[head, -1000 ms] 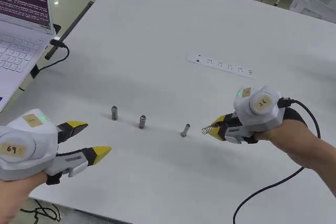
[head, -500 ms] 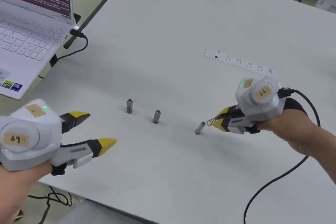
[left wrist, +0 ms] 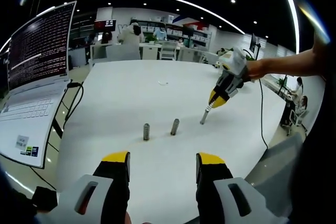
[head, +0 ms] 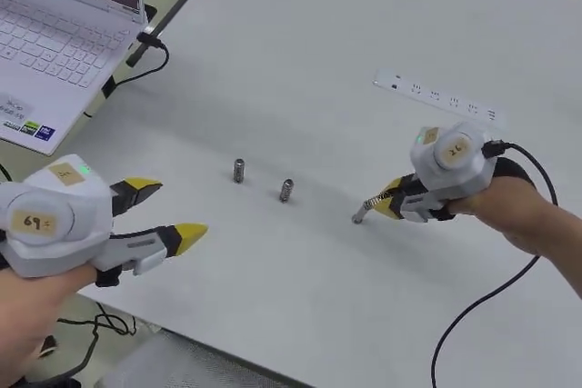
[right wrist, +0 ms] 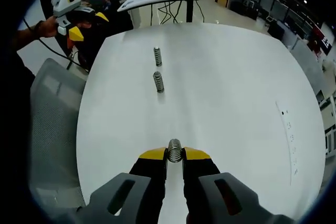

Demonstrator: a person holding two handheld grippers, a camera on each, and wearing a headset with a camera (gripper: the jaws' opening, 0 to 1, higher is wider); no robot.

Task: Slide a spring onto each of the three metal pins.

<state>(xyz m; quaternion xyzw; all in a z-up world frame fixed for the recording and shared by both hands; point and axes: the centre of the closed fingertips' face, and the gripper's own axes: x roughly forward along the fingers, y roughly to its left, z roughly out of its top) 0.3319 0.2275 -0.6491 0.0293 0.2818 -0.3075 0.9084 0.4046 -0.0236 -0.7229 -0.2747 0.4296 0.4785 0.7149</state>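
Head view: right gripper [head: 386, 207] jaws clamp spring [head: 373, 202], its end at rightmost pin [head: 357, 217] (tilted); left gripper [head: 173, 209] jaws apart, empty.

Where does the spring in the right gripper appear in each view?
Head view: the spring is right of centre, at the tip of the right gripper.
Left gripper view: the spring is right of centre, below that gripper.
Right gripper view: the spring is bottom centre, between the fingers.
Shared landmark: the laptop.

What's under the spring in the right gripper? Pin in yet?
Under the spring, clamped in the right gripper, the third pin shows its lower part on the table. Its tip is covered by the coils, so whether it's inside can't be told.
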